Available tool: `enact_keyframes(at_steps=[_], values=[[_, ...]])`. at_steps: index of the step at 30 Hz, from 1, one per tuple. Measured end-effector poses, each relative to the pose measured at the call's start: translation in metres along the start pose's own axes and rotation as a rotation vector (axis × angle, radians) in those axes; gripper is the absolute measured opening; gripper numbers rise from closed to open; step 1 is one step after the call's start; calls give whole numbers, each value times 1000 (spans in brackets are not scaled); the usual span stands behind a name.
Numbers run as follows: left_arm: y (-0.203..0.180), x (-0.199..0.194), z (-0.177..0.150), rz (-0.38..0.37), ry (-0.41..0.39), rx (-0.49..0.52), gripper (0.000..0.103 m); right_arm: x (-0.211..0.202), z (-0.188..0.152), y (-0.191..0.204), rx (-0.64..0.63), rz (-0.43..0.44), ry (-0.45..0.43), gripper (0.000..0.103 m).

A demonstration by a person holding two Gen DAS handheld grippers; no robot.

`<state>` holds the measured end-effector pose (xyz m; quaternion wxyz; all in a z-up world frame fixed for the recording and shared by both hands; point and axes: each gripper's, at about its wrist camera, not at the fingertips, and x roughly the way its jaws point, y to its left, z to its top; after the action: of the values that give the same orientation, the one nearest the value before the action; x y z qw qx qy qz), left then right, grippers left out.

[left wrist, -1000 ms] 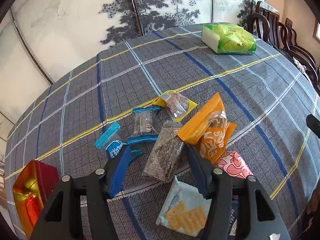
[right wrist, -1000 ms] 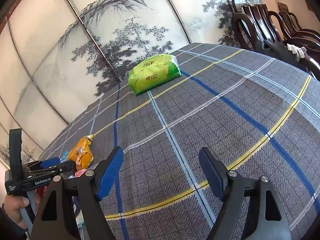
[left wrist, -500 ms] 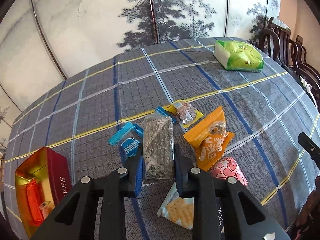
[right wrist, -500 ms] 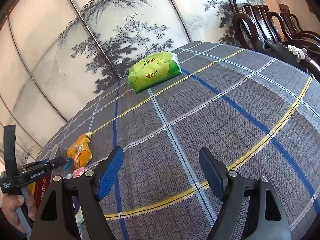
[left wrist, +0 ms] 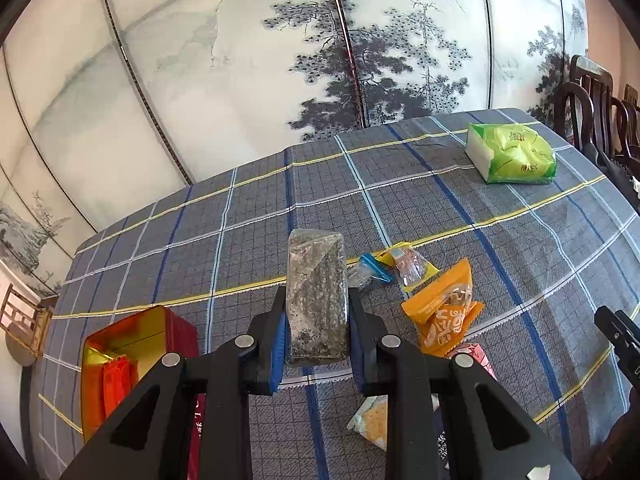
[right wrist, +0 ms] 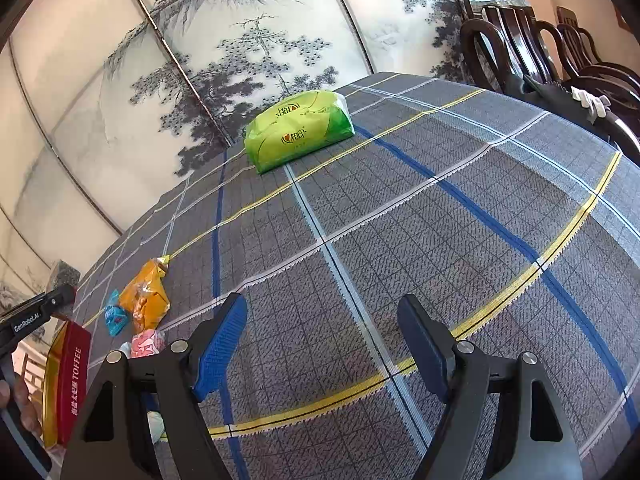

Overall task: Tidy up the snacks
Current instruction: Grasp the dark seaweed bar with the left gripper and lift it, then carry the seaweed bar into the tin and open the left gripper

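My left gripper (left wrist: 317, 314) is shut on a grey speckled snack packet (left wrist: 316, 276) and holds it upright above the checked tablecloth (left wrist: 500, 264). An open red toffee tin (left wrist: 176, 330) with gold lining and a red packet inside sits at the lower left. Loose snacks lie to the right of the held packet: an orange packet (left wrist: 442, 316), a yellow-edged one (left wrist: 408, 266), a blue-edged clear one (left wrist: 370, 270), a pink one (left wrist: 478, 360) and a cracker packet (left wrist: 376, 420). My right gripper (right wrist: 322, 340) stands open over bare cloth with nothing between its fingers.
A green tissue pack (right wrist: 298, 132) lies at the table's far side. Dark wooden chairs (right wrist: 540, 52) stand along the right edge. A painted folding screen (left wrist: 280, 80) rises behind the table. A wide stretch of cloth in front of the right gripper holds nothing.
My left gripper shut on the grey packet, which had been lying among the snacks, and raised it off the table. The tin has come further into view. The right gripper has stayed put.
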<state>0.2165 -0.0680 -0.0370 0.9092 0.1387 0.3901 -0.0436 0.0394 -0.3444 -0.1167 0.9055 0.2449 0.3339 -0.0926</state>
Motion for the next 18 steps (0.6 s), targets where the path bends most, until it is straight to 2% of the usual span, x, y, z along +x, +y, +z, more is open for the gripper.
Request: enact_keyframes(at_steps=[7,18], values=[[10,-9,3,21,-18,-17,23,4,0,1,-2,0,10,78],[49,-16,8,68,-31,-72,23,6,-1,2,-4,-6,19,78]])
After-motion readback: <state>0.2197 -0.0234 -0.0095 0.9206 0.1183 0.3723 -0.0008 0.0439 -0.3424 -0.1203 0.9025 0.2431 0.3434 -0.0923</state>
